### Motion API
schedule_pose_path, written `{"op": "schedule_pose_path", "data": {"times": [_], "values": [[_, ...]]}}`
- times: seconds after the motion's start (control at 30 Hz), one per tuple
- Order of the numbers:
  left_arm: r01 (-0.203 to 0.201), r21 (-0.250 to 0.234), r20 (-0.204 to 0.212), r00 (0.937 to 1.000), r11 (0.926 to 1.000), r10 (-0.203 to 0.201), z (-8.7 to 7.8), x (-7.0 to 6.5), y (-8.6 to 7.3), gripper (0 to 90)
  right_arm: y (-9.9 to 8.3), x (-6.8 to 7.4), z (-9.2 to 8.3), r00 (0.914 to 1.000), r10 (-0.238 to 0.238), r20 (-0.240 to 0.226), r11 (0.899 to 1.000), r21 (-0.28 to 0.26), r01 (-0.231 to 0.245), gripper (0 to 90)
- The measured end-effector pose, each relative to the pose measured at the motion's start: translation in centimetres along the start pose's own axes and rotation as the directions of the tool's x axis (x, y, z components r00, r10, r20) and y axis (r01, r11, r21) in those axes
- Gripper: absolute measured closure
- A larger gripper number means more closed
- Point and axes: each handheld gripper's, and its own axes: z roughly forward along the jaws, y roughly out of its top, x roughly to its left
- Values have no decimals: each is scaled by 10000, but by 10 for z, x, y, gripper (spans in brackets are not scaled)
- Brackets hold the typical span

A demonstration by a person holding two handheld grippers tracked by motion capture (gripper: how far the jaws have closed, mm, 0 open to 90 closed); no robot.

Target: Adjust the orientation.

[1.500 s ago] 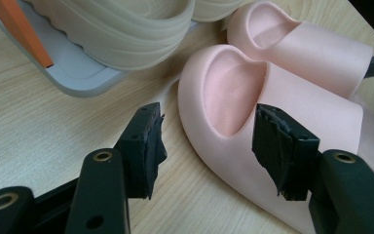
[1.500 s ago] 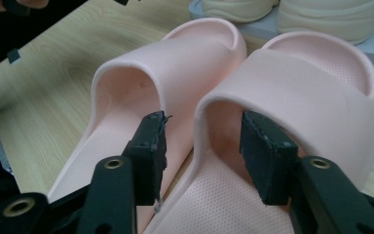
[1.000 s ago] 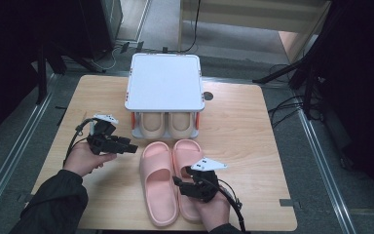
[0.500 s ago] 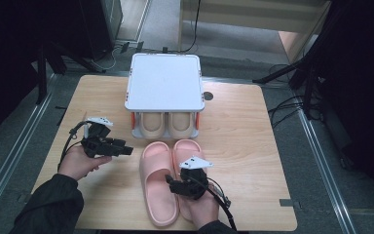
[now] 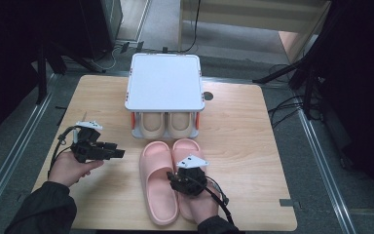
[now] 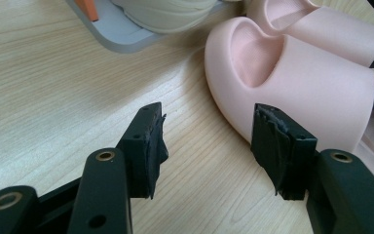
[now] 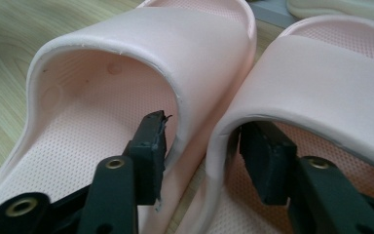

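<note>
Two pink slippers lie side by side at the table's near middle, the left one (image 5: 157,190) and the right one (image 5: 187,147). My right gripper (image 5: 176,175) hangs over the pair from the heel side. Its jaws have just been closing. One jaw sits inside the left slipper (image 7: 102,87), the other under the strap of the right slipper (image 7: 331,83), and the two adjoining inner walls stand between them; the right gripper (image 7: 202,151) pads look just short of pressing. My left gripper (image 5: 118,153) is open and empty, low over the wood, pointing at the left slipper's toe (image 6: 292,73).
A small shoe rack with a white top (image 5: 164,80) stands at the table's far middle, a beige pair of slippers (image 5: 168,124) on its lower shelf. Its grey base (image 6: 117,34) lies just beyond the left gripper (image 6: 207,141). Bare wood stretches to the right of the pink pair.
The right gripper has shifted left and settled lower onto the pink pair, with its jaws closer together. The left hand has drifted slightly left, its jaws still apart.
</note>
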Motion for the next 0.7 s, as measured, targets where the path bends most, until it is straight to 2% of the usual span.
{"op": "schedule_pose_path", "data": {"times": [0.07,0.23,0.47,0.6,0.7], "values": [[33,-4,-24,10000,10000,-33,-1,0,-1,454,0,0,-1,10000,27,12,10000,25,-27,620],[28,-55,-9,10000,10000,-29,-2,2,-1,455,1,-3,-3,9995,297,-139,9995,63,-296,656],[23,-83,15,10000,10000,-23,-2,2,0,455,2,-2,-12,9971,350,-683,9993,157,-340,759],[9,-131,-2,10000,9999,-9,-3,2,0,455,3,-1,-16,9946,140,-1025,9995,303,-109,779],[12,-147,0,10000,9999,-12,-4,3,-1,454,5,-2,-19,9887,-255,-1476,9990,329,307,789]]}}
